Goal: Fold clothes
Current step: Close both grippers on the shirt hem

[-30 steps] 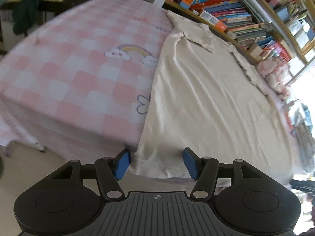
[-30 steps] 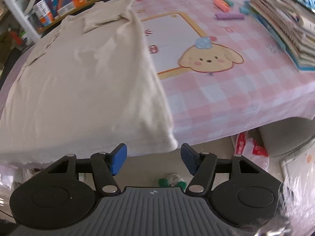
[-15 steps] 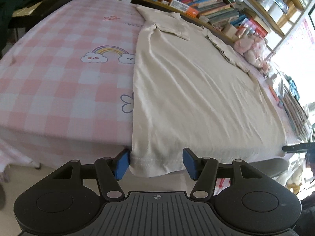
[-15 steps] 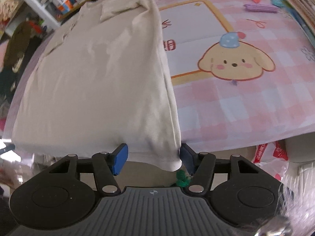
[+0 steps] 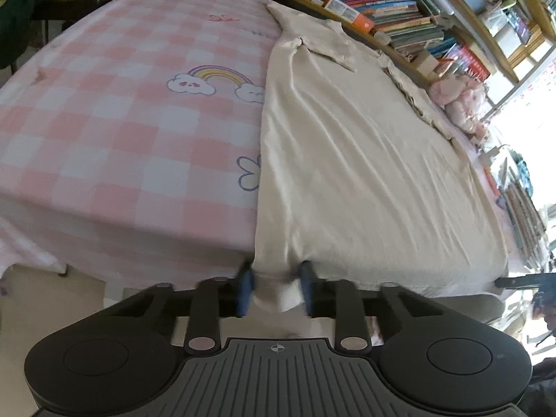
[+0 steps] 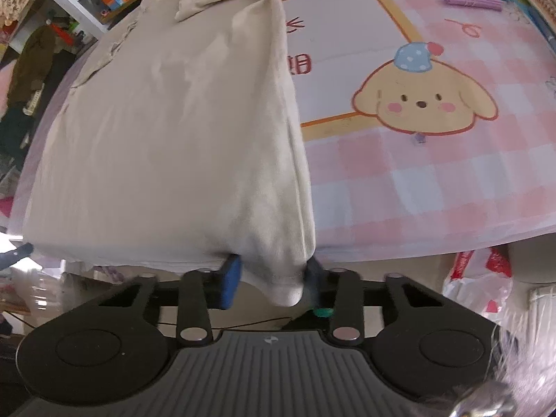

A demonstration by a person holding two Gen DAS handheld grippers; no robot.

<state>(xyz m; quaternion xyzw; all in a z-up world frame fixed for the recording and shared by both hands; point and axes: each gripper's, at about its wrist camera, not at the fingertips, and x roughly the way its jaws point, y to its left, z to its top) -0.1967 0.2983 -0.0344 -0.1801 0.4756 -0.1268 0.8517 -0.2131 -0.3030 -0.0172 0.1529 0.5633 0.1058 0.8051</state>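
Observation:
A cream T-shirt [image 5: 365, 160] lies spread flat on a pink checked bed sheet [image 5: 104, 132], its hem hanging over the near edge. My left gripper [image 5: 276, 286] is closing on the shirt's lower left hem corner, which bunches between the blue pads. In the right wrist view the shirt [image 6: 166, 132] shows too. My right gripper [image 6: 272, 286] is closing on the lower right hem corner, cloth bunched between its pads. Both sleeves lie folded at the far end.
Bookshelves [image 5: 399, 10] line the far side of the bed. A pink plush toy [image 5: 458, 100] sits near the far corner. Pens and a purple bundle [image 6: 469, 0] and stacked books lie on the sheet at right. Plastic bags [image 6: 486, 278] are on the floor.
Both grippers have narrowed from wide open onto the hem corners, and the cloth now bunches between their pads. The left view has swung slightly leftwards.

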